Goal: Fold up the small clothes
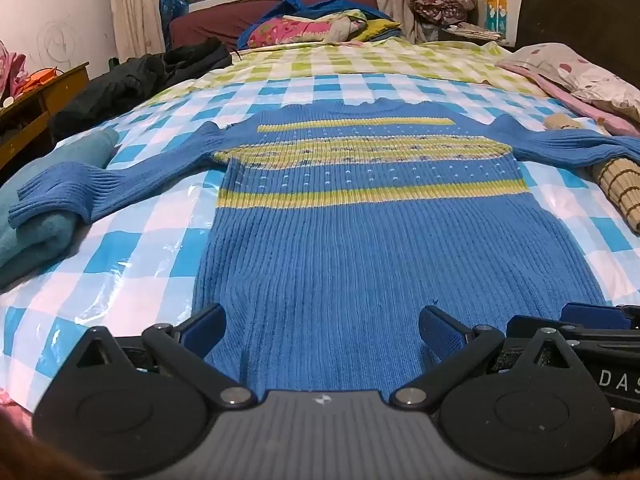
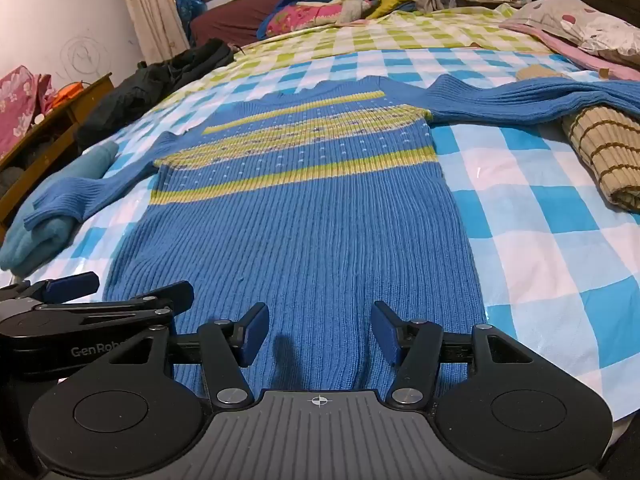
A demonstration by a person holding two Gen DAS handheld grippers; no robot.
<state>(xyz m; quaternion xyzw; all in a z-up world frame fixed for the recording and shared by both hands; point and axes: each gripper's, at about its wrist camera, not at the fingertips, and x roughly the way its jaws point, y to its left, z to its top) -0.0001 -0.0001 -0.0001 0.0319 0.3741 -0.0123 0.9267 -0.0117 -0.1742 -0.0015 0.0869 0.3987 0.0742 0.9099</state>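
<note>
Sweater [image 1: 352, 216] lies flat on the checked sheet [image 1: 132, 264], sleeves spread toward nine and three o'clock, its hem nearest me at six. My left tongs [image 1: 320, 328] and right tongs [image 2: 320, 332] both hover over that hem with fingers apart and nothing between them. To do this well I judge I should bite the hem near its two corners rather than mid-width, taking both knit layers, then lift evenly so the ribbing does not skew. The left sleeve cuff rests on a folded teal garment [image 1: 36, 236] at nine, so it may drag. "GenRob" reads on the left tool in the right view; "DAS" on the right tool in the left view.
</note>
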